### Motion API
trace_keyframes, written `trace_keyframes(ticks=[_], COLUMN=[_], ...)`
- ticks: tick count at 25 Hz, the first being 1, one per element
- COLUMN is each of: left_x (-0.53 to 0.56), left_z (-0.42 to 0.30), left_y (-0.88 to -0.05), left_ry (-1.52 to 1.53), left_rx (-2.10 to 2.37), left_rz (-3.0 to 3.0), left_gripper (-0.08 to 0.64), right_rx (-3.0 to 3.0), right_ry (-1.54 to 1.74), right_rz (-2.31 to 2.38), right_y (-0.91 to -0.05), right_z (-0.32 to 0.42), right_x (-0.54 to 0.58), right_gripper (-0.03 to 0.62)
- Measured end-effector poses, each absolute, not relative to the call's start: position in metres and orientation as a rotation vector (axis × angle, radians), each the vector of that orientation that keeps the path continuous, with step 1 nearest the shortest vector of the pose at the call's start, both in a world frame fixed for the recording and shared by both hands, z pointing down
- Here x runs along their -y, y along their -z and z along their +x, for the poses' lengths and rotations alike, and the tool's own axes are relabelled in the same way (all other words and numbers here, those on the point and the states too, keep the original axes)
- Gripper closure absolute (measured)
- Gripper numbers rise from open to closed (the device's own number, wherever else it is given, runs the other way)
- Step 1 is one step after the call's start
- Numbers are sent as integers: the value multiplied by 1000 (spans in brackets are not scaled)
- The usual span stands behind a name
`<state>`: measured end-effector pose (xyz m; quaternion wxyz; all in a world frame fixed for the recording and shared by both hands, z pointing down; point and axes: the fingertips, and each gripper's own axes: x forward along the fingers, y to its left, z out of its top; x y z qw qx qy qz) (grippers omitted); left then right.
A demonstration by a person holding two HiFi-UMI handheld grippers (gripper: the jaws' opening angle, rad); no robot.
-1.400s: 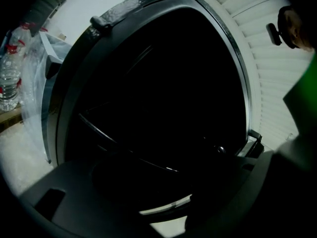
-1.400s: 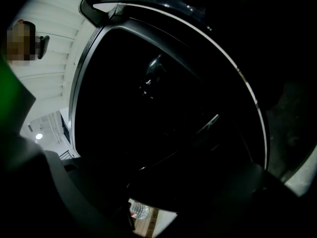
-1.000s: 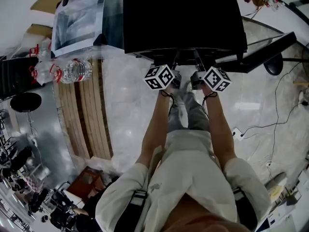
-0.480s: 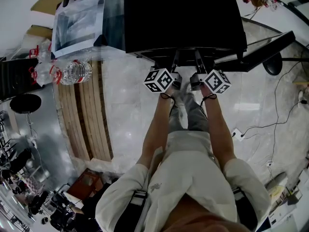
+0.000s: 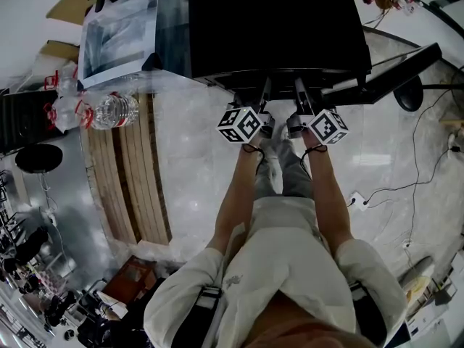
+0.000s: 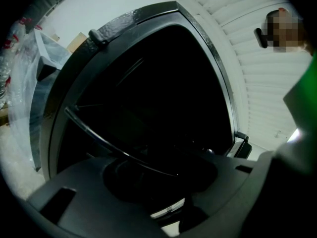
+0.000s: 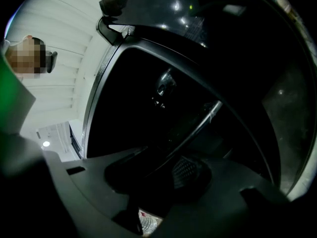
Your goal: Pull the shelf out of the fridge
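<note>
Fingers (image 6: 89,202) of left gripper (image 5: 265,87) and right gripper (image 5: 298,87) closed on shelf (image 6: 116,150) front edge, side by side, inside fridge (image 5: 275,27)

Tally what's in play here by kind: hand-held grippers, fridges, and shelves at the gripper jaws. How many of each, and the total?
Hand-held grippers: 2 (left hand-held gripper, right hand-held gripper)
Black fridge: 1
Fridge shelf at the jaws: 1
Total: 4

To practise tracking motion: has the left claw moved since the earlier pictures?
Yes: the left claw, gripping the shelf, has drawn slightly back from the fridge toward the person.
</note>
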<state>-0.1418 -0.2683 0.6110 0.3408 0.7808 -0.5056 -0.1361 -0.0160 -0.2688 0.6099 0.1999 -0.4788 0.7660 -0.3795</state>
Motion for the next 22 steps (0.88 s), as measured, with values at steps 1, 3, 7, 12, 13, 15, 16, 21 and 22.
trace_keyframes(ticks=[1, 3, 7, 12, 13, 15, 16, 21, 22], left_x=[266, 263, 254, 244, 241, 237, 235, 222, 219], left_z=[-142, -142, -142, -142, -142, -141, -141, -141, -141], left_y=[-610, -610, -607, -604, -604, -602, -601, -596, -596], left_ry=[356, 362, 370, 371, 370, 368, 367, 369, 369], left_rx=[1314, 1310, 1301, 1298, 1298, 1299, 1300, 1296, 1296], left_rz=[2031, 2028, 2022, 2023, 2025, 2030, 2034, 2041, 2041], left_gripper=[388, 388, 388, 388, 388, 388, 388, 388, 388], right_rx=[-2141, -2142, -2139, -2124, -2119, -2110, -2107, -2095, -2096], right_ry=[1058, 1056, 1044, 1040, 1042, 1044, 1044, 1048, 1048], right_rz=[-1338, -1339, -1341, -1336, -1333, -1325, -1322, -1306, -1305], right_y=[-609, -607, -605, -601, -601, -600, -599, -595, -595], right_z=[-16, -16, -15, -14, -14, -14, -13, -14, -14], right_x=[267, 263, 254, 244, 241, 236, 233, 220, 217], right_gripper=[471, 471, 472, 474, 474, 474, 476, 477, 477])
